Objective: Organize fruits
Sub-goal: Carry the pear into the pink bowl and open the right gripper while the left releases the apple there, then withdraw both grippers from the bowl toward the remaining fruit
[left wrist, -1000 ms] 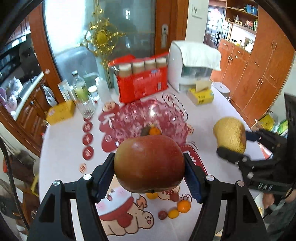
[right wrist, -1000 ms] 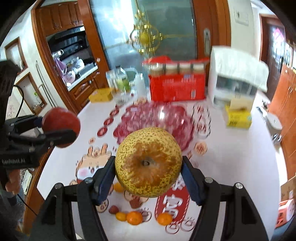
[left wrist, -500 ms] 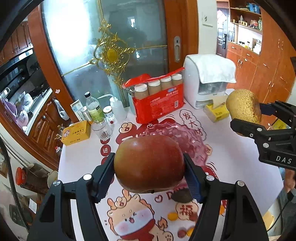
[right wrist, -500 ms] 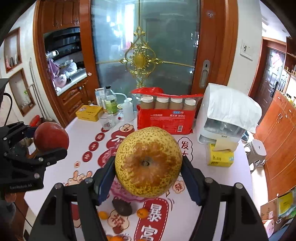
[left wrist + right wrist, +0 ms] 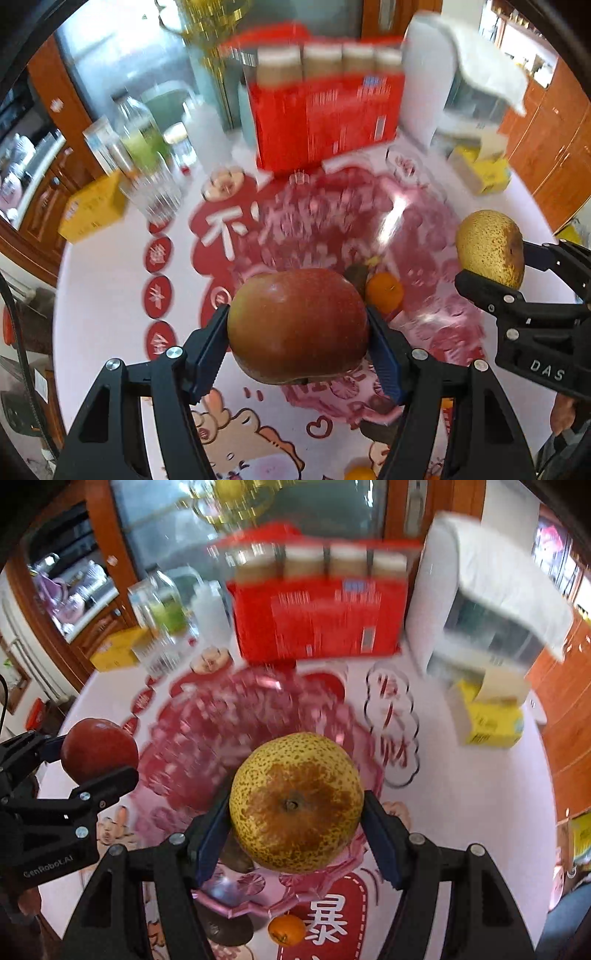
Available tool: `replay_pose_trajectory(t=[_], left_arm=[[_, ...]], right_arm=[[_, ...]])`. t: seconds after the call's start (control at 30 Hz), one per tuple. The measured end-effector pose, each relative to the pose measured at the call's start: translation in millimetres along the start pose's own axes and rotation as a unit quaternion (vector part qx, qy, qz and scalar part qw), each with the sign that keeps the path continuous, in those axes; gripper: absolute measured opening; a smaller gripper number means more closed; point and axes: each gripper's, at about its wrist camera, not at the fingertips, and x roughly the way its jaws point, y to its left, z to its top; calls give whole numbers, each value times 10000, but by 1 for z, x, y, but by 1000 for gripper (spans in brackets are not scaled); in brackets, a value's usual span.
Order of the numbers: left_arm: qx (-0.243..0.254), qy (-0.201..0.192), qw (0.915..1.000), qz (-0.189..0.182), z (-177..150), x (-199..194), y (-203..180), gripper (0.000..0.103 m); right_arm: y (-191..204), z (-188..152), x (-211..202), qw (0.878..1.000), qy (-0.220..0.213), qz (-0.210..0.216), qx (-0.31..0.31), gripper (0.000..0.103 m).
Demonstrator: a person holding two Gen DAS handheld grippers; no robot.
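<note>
White table (image 5: 461, 797), wooden cabinets (image 5: 554, 140)

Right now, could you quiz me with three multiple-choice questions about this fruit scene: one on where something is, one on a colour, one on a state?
1. Where is the tall red carton of jars?
A. behind the pink glass bowl
B. inside the bowl
C. on the floor

2. What colour is the apple in the left gripper?
A. green
B. dark red
C. white

3. What state is the right gripper in?
A. open, holding nothing
B. shut on a speckled yellow-brown pear
C. lying flat on the table

Answers: 1 A, the carton stands beyond the bowl. 2 B, its skin is dark red. 3 B, the jaws press both sides of the pear.
</note>
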Motion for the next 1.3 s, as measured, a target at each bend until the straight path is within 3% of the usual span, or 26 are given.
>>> replay_pose_trajectory(t=[0.27, 0.6, 0.73, 0.93, 1.3], left_arm=[[23, 461, 9989, -45, 2, 71, -5, 69], [269, 402, 9988, -75, 6, 86, -10, 70], [60, 417, 9988, -253, 9, 80, -3, 78], [-120, 269, 9988, -403, 9, 55, 6, 102], [312, -455, 9978, -378, -8, -37, -12, 103]], right_arm=[[3, -6, 66, 9982, 568, -170, -29, 69], [-1, -11, 93, 9966, 824, 2, 37, 70], [2, -9, 79, 9986, 496, -128, -162, 70], [-5, -5, 60, 9993, 356, 36, 63, 70], [-4, -18, 7, 9987, 152, 420, 259, 70]])
